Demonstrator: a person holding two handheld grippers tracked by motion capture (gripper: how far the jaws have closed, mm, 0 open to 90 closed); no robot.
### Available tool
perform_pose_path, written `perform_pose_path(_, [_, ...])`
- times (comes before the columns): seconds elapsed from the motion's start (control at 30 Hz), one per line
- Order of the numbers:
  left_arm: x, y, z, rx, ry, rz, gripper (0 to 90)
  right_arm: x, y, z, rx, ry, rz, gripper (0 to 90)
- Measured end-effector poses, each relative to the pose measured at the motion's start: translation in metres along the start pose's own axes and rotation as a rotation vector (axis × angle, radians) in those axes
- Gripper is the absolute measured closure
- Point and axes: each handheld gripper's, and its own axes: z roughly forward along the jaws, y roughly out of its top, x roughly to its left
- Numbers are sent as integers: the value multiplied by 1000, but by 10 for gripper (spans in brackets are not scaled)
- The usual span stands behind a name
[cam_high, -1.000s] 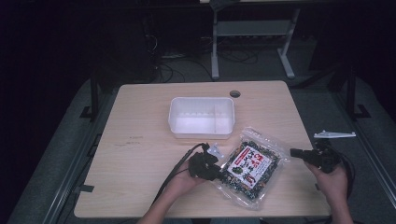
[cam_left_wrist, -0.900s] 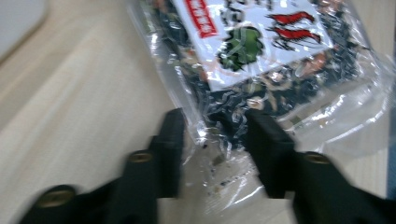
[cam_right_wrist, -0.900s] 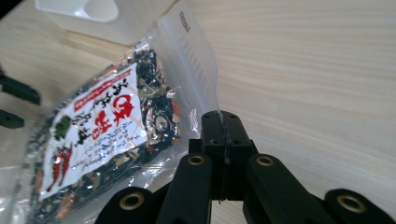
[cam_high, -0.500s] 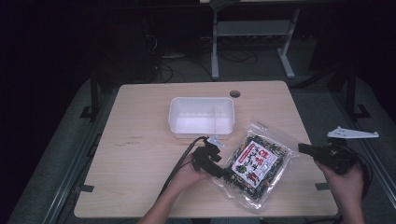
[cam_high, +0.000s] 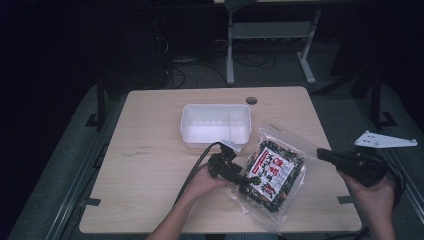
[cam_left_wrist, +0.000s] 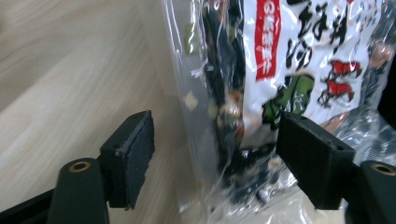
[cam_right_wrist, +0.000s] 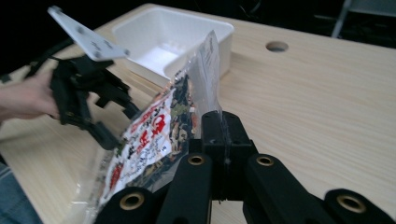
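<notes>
A clear snack bag (cam_high: 274, 171) with a white, red and green label lies right of centre on the wooden table (cam_high: 150, 150). My left gripper (cam_high: 248, 181) is at the bag's near-left edge. In the left gripper view it (cam_left_wrist: 215, 140) is open, one pad (cam_left_wrist: 135, 154) on each side of the bag (cam_left_wrist: 280, 70). My right gripper (cam_high: 322, 153) comes in from the right. In the right gripper view it (cam_right_wrist: 219, 122) is shut at the bag's clear edge (cam_right_wrist: 208, 70), which stands raised off the table.
A white rectangular tub (cam_high: 215, 125) stands just behind the bag, apparently empty. A cable hole (cam_high: 251, 100) lies near the far edge. Cables trail from the left gripper toward the near edge. Dark floor and a desk frame (cam_high: 270, 35) lie beyond the table.
My left gripper has moved right, onto the bag's edge. The right gripper has shifted slightly right and the bag's right side has lifted.
</notes>
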Motion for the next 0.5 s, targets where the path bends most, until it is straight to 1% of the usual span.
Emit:
perform_pose_path(0.07, [-1, 1, 0, -16, -28, 7, 347, 2, 2, -1, -13, 14, -1, 900])
perform_pose_path(0.13, [-1, 2, -1, -17, -32, 14, 370, 2, 2, -1, -28, 23, 3, 900])
perform_pose_path(0.17, [0, 2, -2, -17, -33, 12, 383, 2, 2, -1, -30, 21, 1, 900])
perform_pose_path(0.27, [0, 1, -4, -19, -36, 14, 453, 1, 0, 1, -40, 20, 1, 900])
perform_pose_path(0.3, [-1, 1, -5, -22, -37, 19, 453, 0, 0, 2, -44, 22, 7, 900])
perform_pose_path(0.33, [-2, 0, -5, -23, -39, 25, 505, -2, -2, 3, -57, 34, 18, 900])
perform_pose_path(0.37, [-4, 0, -7, -24, -32, 42, 525, -2, -2, 3, -64, 38, 22, 900])
perform_pose_path(0.43, [-5, 0, -7, -23, -27, 50, 578, -2, -2, 3, -67, 38, 22, 900])
perform_pose_path(0.47, [-7, -2, -10, -33, -22, 72, 623, -2, -4, 4, -80, 33, 18, 900])
perform_pose_path(0.5, [-8, -3, -11, -35, -14, 87, 641, -3, -4, 4, -83, 31, 18, 900])
